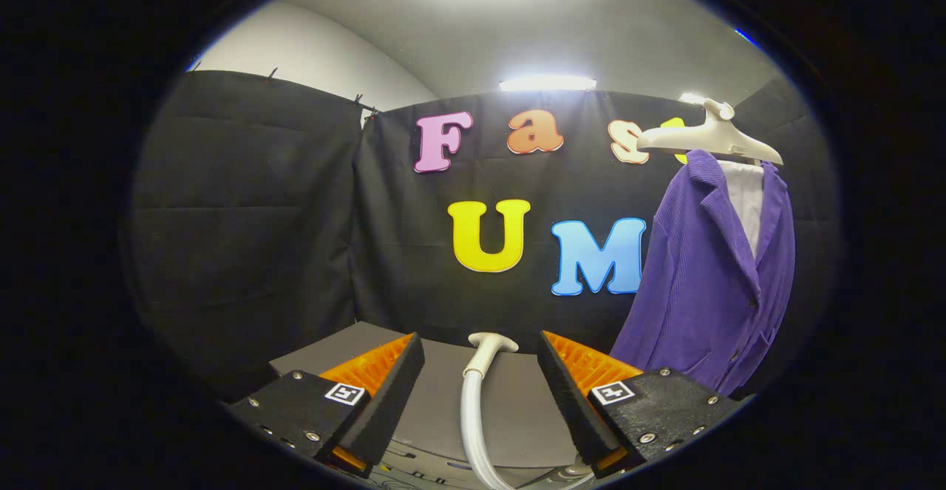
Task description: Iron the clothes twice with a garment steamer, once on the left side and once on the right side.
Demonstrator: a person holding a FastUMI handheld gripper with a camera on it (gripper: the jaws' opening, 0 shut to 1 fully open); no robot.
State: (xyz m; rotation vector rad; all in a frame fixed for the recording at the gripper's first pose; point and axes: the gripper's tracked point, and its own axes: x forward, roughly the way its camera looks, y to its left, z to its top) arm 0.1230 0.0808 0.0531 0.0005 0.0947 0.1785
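A purple jacket hangs on a cream hanger, beyond the fingers and to their right, with a white lining showing at its open collar. The steamer head, pale with a flat nozzle, stands upright just ahead of the fingers, between them. Its whitish hose curves down from the head toward the gripper. My gripper is open, with a wide gap between the fingers. Neither finger touches the steamer head or the hose.
A grey table top lies under the steamer and runs back to the black cloth wall. A grey device with markings sits low between the fingers. Ceiling lights glow above the cloth.
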